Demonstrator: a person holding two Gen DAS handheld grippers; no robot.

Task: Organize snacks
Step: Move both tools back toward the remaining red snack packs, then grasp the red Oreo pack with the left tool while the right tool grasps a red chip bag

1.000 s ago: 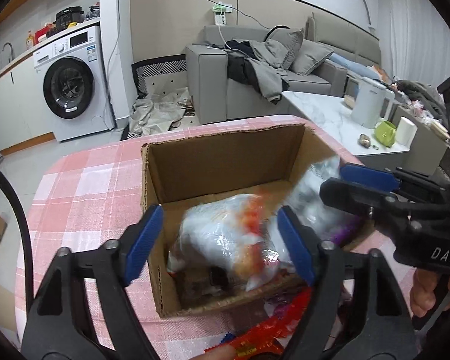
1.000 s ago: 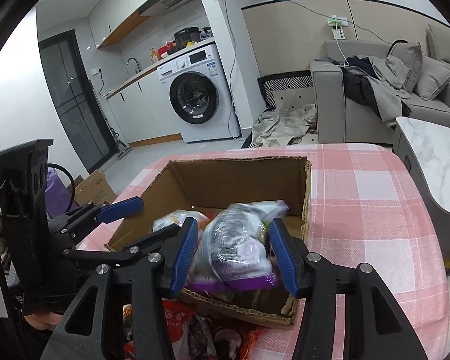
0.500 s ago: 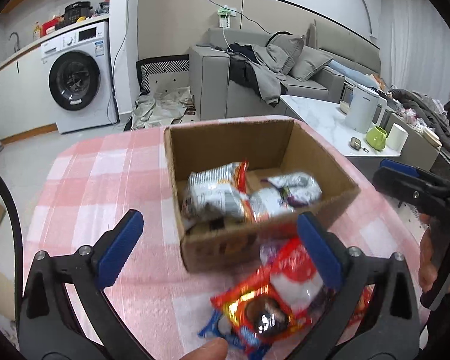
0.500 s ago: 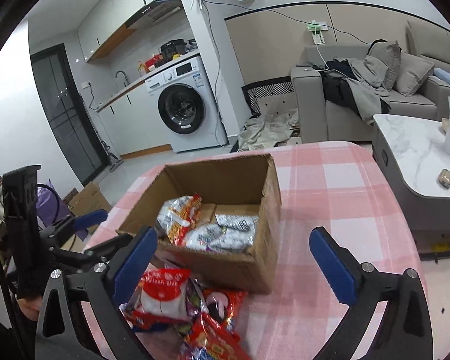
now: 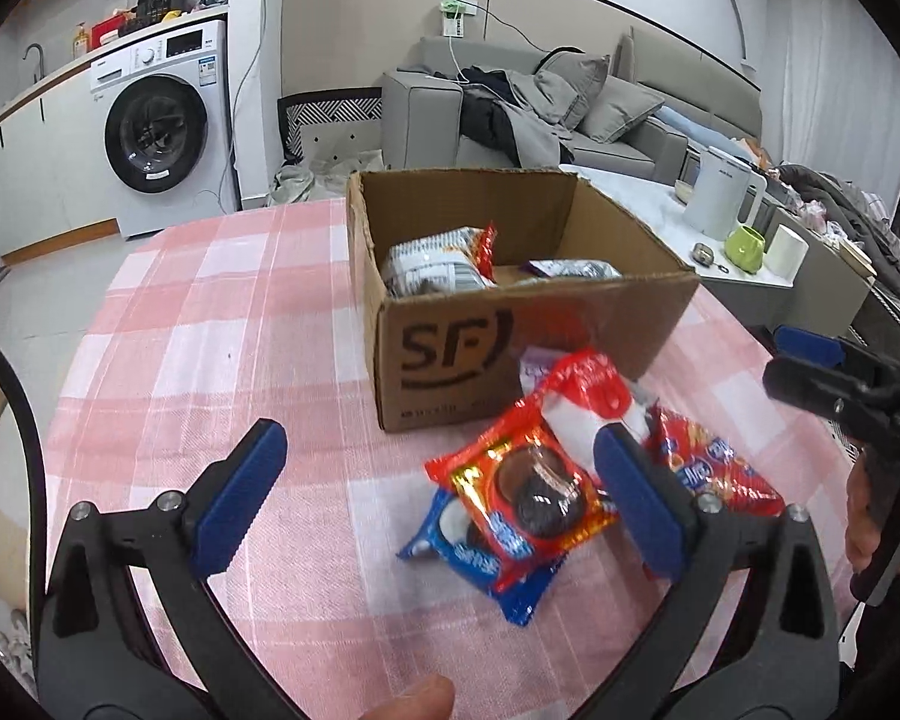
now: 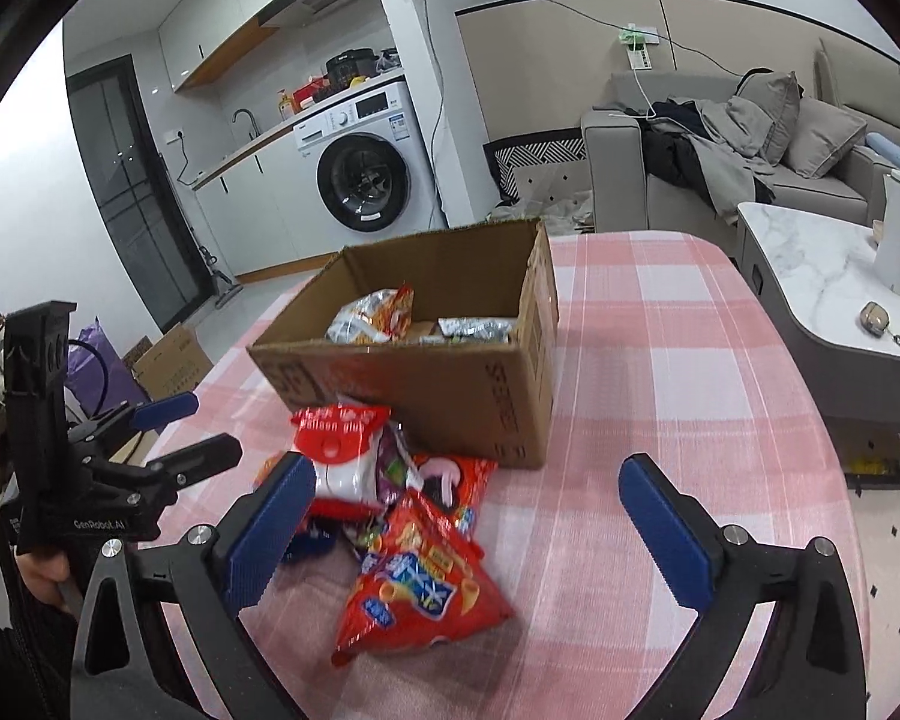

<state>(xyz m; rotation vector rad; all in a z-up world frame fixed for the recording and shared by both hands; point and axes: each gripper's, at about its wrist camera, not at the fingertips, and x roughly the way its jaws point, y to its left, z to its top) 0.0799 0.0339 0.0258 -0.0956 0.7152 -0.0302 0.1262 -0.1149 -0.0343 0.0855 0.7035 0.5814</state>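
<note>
Both the left gripper [image 5: 435, 501] and the right gripper [image 6: 468, 525] stand wide apart and empty, and the red triangular bag [image 6: 417, 588] lies nearest, just ahead between the right one's fingers, its long axis pointing toward the cardboard box [image 6: 450, 384].

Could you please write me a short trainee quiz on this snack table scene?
1. True or false: the cardboard box is empty.
2. Where do the loose snack packets lie? A) inside the box B) on the checked tablecloth in front of the box C) on the sofa
3. Fill in: both the left hand-held gripper and the right hand-held gripper are ____ and hold nothing.

Key
1. False: two packets lie inside it.
2. B
3. open
</note>
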